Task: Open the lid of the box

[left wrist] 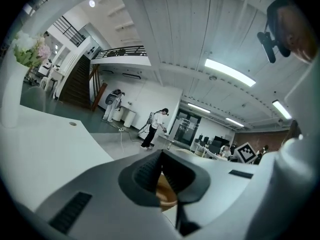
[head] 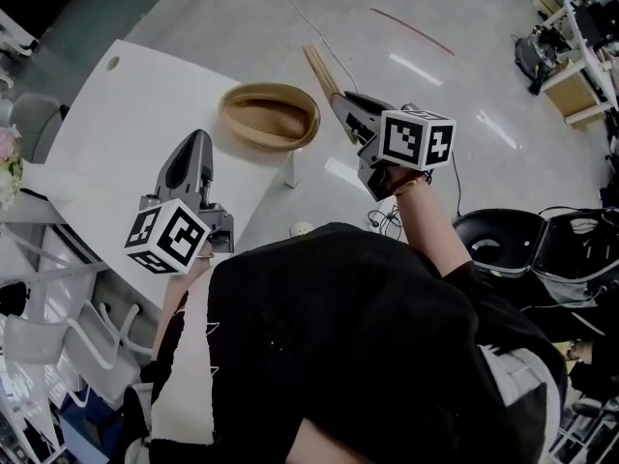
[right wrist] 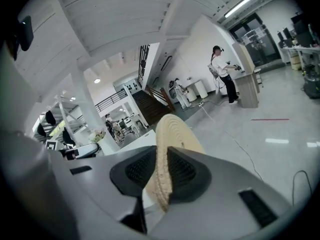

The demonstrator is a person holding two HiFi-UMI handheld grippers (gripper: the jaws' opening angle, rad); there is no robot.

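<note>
Lid (right wrist: 172, 134) — off box (head: 228, 112), in right hand-held gripper (right wrist: 161, 160)

A white surface (head: 126, 124) with a small round hole (head: 113, 64) carries pale flowers (head: 8, 158) at the left. The glossy floor (head: 464, 95) bears a red line (head: 411, 29). A black chair (head: 498, 245) stands on the right, and a distant person (right wrist: 222, 74) stands by a counter (right wrist: 247, 91).

**Box** (head: 269, 114): oval, shallow, woven of tan fibre. It is left open, with the hollow interior exposed, and is set upright on the white surface (head: 126, 133) near its edge.

**Lid** (right wrist: 172, 134): oval, of the same tan weave, with a ribbed rim. It is lifted clear of the box and clamped by its rim in the right hand-held gripper (right wrist: 161, 171). It is seen edge-on in the head view, just beside the box and past the edge of the surface.
</note>
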